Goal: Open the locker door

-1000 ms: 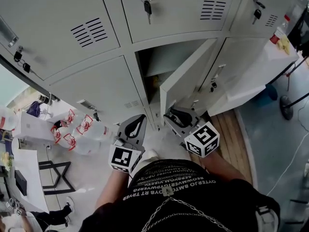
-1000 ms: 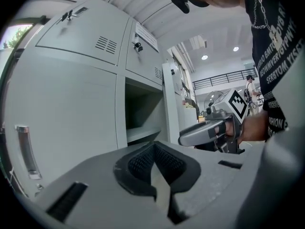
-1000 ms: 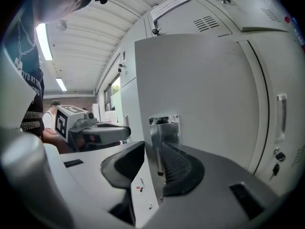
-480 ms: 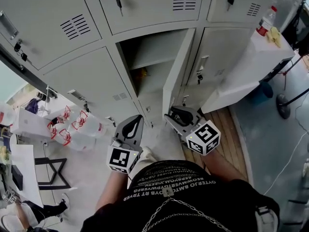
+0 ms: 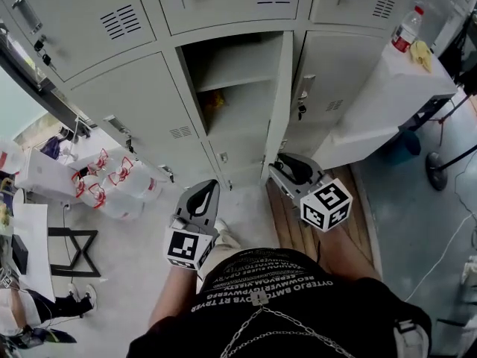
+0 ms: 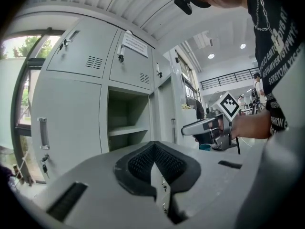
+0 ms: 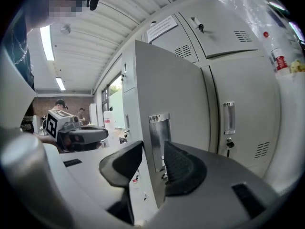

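a pale floor (image 5: 134, 252) is seen below, with white bags printed in red (image 5: 112, 189) set on it at the left and a strip of wooden boards (image 5: 298, 226) laid at the right. a bottle (image 5: 406, 28) and a yellow thing (image 5: 422, 54) are carried on a white table (image 5: 373, 103) at the right. a shelf (image 5: 231, 79) is fixed inside the open locker (image 5: 242, 51).

The right tongs (image 7: 152, 149) stand with jaws apart, having just been opening. Between them is the edge of the open locker door (image 7: 167, 85) with its metal handle plate (image 7: 158, 130). The left pad is clear of the door and the right pad is just beside it. The left tongs (image 7: 95, 134) hover at far left. A closed locker (image 7: 243, 104) stands at right.
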A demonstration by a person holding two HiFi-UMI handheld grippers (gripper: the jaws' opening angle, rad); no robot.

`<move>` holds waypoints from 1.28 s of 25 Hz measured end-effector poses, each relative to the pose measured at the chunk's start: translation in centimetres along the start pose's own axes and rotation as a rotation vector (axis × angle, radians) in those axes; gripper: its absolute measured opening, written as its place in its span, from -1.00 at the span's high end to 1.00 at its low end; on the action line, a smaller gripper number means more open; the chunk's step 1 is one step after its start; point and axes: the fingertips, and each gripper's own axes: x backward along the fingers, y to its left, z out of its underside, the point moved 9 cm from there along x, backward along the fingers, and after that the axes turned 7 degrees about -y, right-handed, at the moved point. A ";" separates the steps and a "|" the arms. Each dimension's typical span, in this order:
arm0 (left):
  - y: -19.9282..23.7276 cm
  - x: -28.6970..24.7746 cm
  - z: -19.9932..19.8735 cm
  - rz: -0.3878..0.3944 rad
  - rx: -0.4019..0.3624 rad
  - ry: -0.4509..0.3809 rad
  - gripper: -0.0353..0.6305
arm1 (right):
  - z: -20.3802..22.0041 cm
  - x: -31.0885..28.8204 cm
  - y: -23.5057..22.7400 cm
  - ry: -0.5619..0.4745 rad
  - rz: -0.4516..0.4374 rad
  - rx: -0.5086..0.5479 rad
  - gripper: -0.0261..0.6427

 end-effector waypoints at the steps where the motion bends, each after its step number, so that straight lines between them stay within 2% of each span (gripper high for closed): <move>1: -0.3 0.4 0.2 -0.007 0.001 0.008 0.90 | 0.0 0.5 -0.2 0.000 0.008 0.001 0.50; 6: -1.7 2.0 0.0 -0.029 -0.001 0.015 0.90 | 0.3 2.5 -0.8 -0.013 0.052 0.005 0.55; 12: -2.7 3.2 -1.2 -0.046 -0.025 -0.022 0.90 | 0.3 3.5 -1.1 -0.009 0.069 0.022 0.55; 14: -2.9 3.5 -1.3 -0.042 -0.033 -0.015 0.90 | 0.0 4.3 -0.6 -0.013 0.098 0.063 0.64; 16: -3.1 3.6 -1.8 -0.034 -0.037 -0.019 0.90 | -0.3 5.4 0.1 -0.018 0.135 0.108 0.83; 18: -3.4 3.6 -2.3 -0.025 -0.036 -0.024 0.90 | -0.4 6.5 0.9 -0.027 0.156 0.118 0.88; 26: -4.1 3.0 -2.6 0.018 -0.040 -0.017 0.90 | 0.1 8.2 1.3 -0.020 0.195 0.108 0.89; 32: -4.7 2.7 -3.6 0.043 -0.059 -0.016 0.90 | -1.2 8.1 0.9 -0.025 0.201 0.146 0.89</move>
